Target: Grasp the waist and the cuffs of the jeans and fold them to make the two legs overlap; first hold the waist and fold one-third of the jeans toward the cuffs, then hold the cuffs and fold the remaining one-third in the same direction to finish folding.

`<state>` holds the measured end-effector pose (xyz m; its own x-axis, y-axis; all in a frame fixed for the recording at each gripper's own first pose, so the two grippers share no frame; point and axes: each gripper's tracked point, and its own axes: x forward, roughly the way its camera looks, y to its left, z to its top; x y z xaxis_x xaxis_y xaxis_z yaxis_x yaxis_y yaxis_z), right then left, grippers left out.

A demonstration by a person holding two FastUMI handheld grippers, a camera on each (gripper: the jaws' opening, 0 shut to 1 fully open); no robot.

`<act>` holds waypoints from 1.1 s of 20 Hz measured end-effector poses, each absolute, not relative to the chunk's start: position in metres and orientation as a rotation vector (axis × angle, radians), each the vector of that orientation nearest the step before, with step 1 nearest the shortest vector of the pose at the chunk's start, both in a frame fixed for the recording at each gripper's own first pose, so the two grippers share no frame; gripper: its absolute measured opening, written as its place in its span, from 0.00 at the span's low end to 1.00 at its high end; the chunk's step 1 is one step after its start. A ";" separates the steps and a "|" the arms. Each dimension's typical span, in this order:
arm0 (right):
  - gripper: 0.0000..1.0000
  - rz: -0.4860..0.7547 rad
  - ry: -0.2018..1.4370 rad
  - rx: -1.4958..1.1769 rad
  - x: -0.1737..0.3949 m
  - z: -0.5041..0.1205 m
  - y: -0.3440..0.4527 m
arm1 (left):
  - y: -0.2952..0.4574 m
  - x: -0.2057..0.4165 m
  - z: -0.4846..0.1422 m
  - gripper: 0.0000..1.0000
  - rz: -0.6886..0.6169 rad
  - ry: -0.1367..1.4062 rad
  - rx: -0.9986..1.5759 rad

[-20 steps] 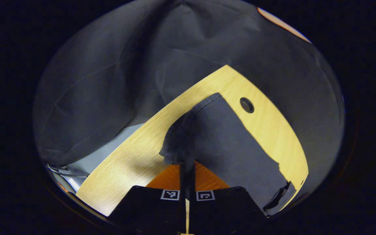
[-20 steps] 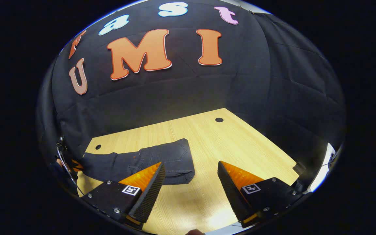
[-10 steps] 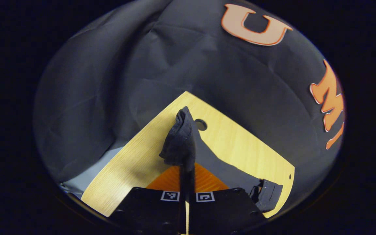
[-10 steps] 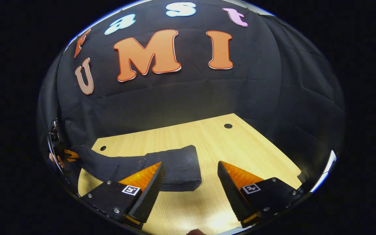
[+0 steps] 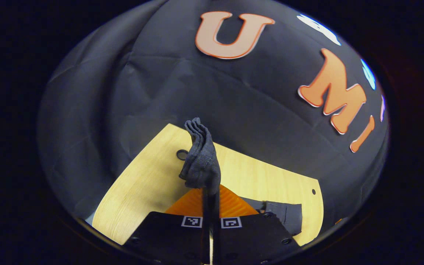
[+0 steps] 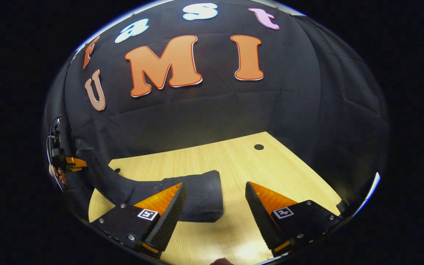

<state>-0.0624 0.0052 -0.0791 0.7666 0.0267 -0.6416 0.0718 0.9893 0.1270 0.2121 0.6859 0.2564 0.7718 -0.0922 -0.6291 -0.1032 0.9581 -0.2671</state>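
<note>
Dark jeans (image 6: pixel 197 195) lie partly folded on the wooden table (image 6: pixel 256 169), the doubled waist end flat near the middle. Their leg end rises off the table at the left toward my left gripper (image 6: pixel 73 163), held in a hand at the far left. In the left gripper view, my left gripper (image 5: pixel 210 191) is shut on the bunched cuffs (image 5: pixel 201 158), which stick up above the fingertips; the folded part of the jeans (image 5: pixel 283 215) lies low at the right. My right gripper (image 6: pixel 215 206) hovers open above the table just in front of the folded end, holding nothing.
The table has small round holes: one far right (image 6: pixel 258 147), one by the lifted leg (image 6: pixel 117 170), and one behind the cuffs (image 5: pixel 181 154). Black cloth wall surrounds the table on the far sides. Bare wood lies right of the jeans.
My left gripper has lifted the cuffs higher and swung them, so the leg now rises steeply off the table. The right gripper has stayed open, shifting only slightly.
</note>
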 end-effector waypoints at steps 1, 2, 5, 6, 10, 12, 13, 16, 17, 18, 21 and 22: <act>0.98 -0.029 0.700 0.143 -0.060 -0.082 0.000 | 0.674 0.211 0.262 0.04 -0.013 0.690 -0.300; 0.98 -0.025 0.703 0.141 -0.059 -0.085 -0.002 | 0.659 0.211 0.271 0.04 -0.032 0.688 -0.309; 0.97 -0.007 0.704 0.145 -0.052 -0.088 -0.010 | 0.622 0.211 0.283 0.04 -0.062 0.679 -0.284; 0.97 -0.005 0.703 0.145 -0.051 -0.090 -0.014 | 0.608 0.211 0.286 0.04 -0.079 0.679 -0.275; 0.97 -0.001 0.707 0.171 -0.043 -0.097 -0.033 | 0.560 0.209 0.295 0.04 -0.127 0.690 -0.255; 0.98 -0.001 0.706 0.185 -0.040 -0.100 -0.044 | 0.533 0.207 0.296 0.04 -0.149 0.701 -0.256; 0.97 -0.004 0.705 0.190 -0.038 -0.101 -0.051 | 0.519 0.207 0.294 0.04 -0.159 0.709 -0.256; 0.98 -0.006 0.706 0.207 -0.034 -0.105 -0.068 | 0.481 0.207 0.285 0.04 -0.184 0.733 -0.243; 0.98 -0.009 0.708 0.211 -0.033 -0.107 -0.073 | 0.469 0.206 0.283 0.04 -0.193 0.744 -0.236; 0.98 -0.008 0.709 0.214 -0.033 -0.109 -0.078 | 0.460 0.205 0.280 0.04 -0.199 0.751 -0.232; 0.98 -0.008 0.712 0.227 -0.031 -0.111 -0.091 | 0.427 0.200 0.272 0.04 -0.226 0.778 -0.208; 0.99 -0.011 0.713 0.228 -0.031 -0.113 -0.095 | 0.418 0.197 0.270 0.04 -0.234 0.787 -0.201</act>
<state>-0.0305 -0.0948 -0.1131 0.7571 0.0676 -0.6497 0.0878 0.9751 0.2038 0.1973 0.4178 0.2700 0.6828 -0.2819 -0.6740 0.1328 0.9551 -0.2649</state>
